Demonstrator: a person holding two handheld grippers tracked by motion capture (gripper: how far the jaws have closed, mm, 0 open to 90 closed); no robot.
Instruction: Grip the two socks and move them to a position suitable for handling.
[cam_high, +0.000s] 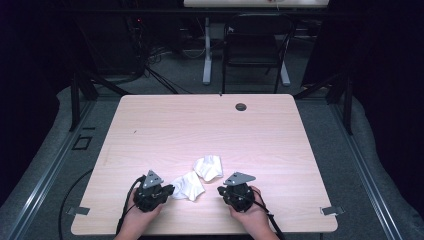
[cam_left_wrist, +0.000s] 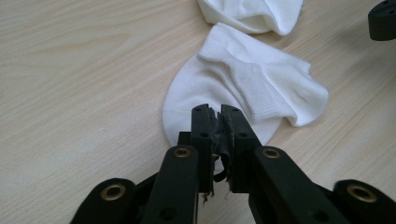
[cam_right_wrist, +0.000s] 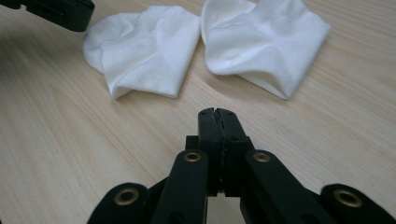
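1. Left tongs (cam_left_wrist: 217, 112) had jaws pressed together, tips right at the near edge of the near sock (cam_left_wrist: 243, 88). No fabric was visible between the pads, so I judged them closed on nothing; whether the tips touched the sock I couldn't tell.
2. Right tongs (cam_right_wrist: 217, 113) were also clamped together and empty, over bare bench (cam_right_wrist: 56, 154), short of both socks.
3. High view: left tongs (cam_high: 169, 190) sat just beside the near sock (cam_high: 188, 186); right tongs (cam_high: 221, 190) were near it on the other side, apart from it. Each hand (cam_high: 252, 212) was at the bench's front edge.
4. The two white ankle socks lay crumpled near the front middle of the bench (cam_high: 200, 125). The far sock (cam_high: 208, 167) sat just beside the near one, edges close or touching; I couldn't tell which from any view.
5. Risks, as judgement:
- Closed jaws pushed forward would shove the sock rather than take it; they'd need to open first.
- Thin, limp fabric flat on the bench: the pads could slide over the top and close on air.
- Rumpled layers: a pinch might catch one layer only, so the sock would unfold or hang unevenly when lifted.
- Socks lying this close: dragging one could pull the other along.
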